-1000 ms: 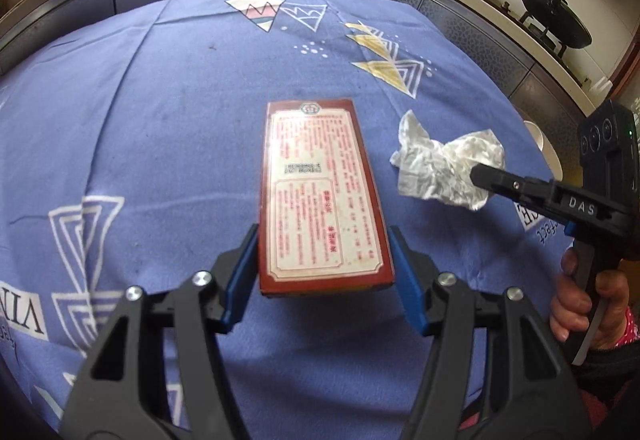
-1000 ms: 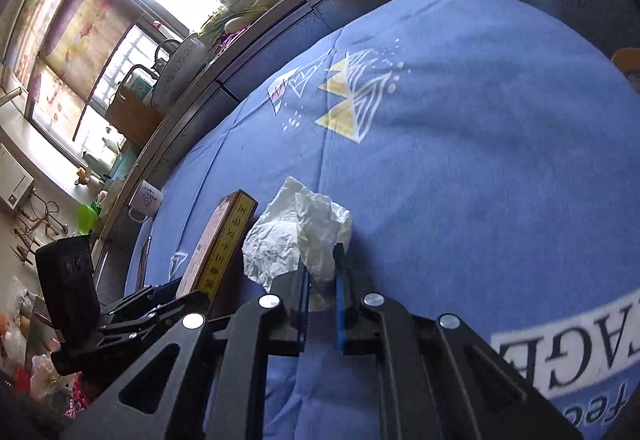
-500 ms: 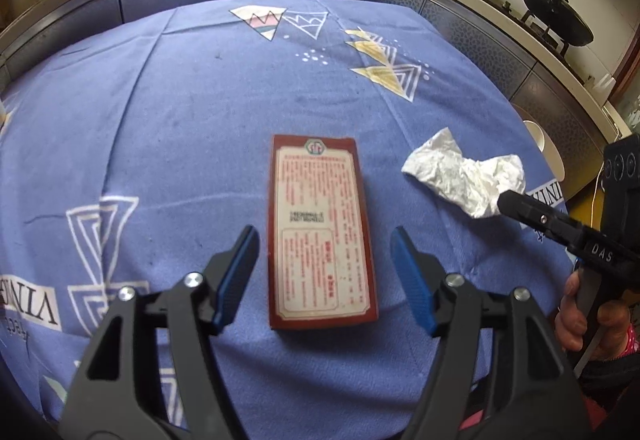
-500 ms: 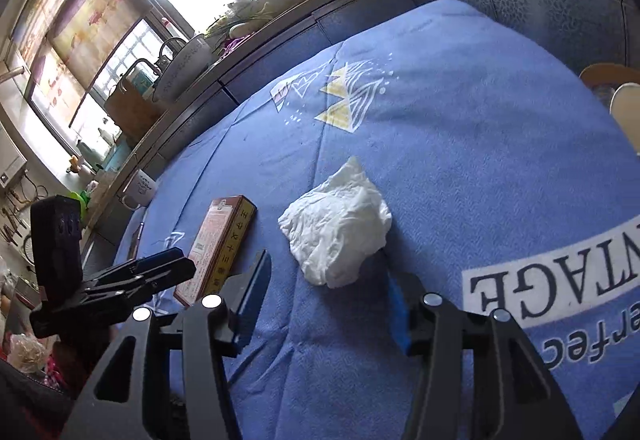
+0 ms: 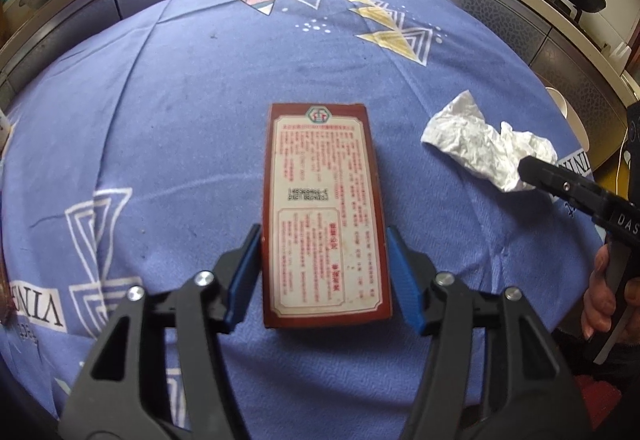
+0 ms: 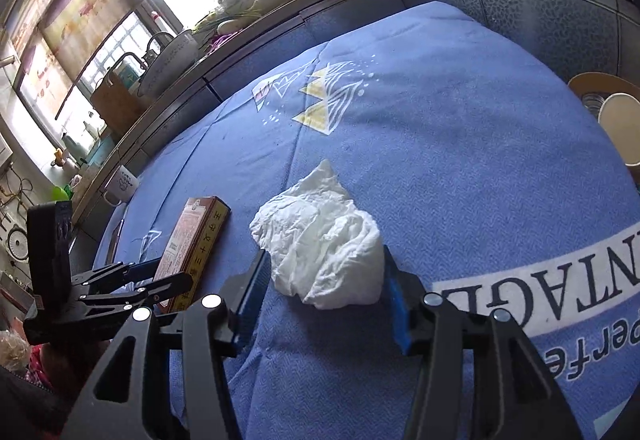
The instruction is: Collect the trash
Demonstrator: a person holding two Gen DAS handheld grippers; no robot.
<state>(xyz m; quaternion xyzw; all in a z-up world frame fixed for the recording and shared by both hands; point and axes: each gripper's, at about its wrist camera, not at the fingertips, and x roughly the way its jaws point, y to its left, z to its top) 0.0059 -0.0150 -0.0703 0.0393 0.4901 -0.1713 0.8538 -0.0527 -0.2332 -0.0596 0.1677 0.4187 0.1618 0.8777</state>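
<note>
Neither item collected yet: left gripper [image 5: 324,276] fingers stood apart flanking the flat red cardboard box [image 5: 325,212], right gripper [image 6: 322,296] fingers apart around the crumpled white tissue [image 6: 320,244], both resting on the blue-clothed tabletop [image 5: 160,120], bin unseen.

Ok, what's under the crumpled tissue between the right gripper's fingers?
Only the blue tablecloth shows around the crumpled tissue, which lies on it. The patch directly beneath is covered, so nothing there can be checked.

Trash on our blue cloth: two items.
We list one flat red-brown box [image 5: 325,214], cream printed label up, lying lengthwise; one crumpled white tissue [image 5: 486,147] at its 2 o'clock, apart.
</note>
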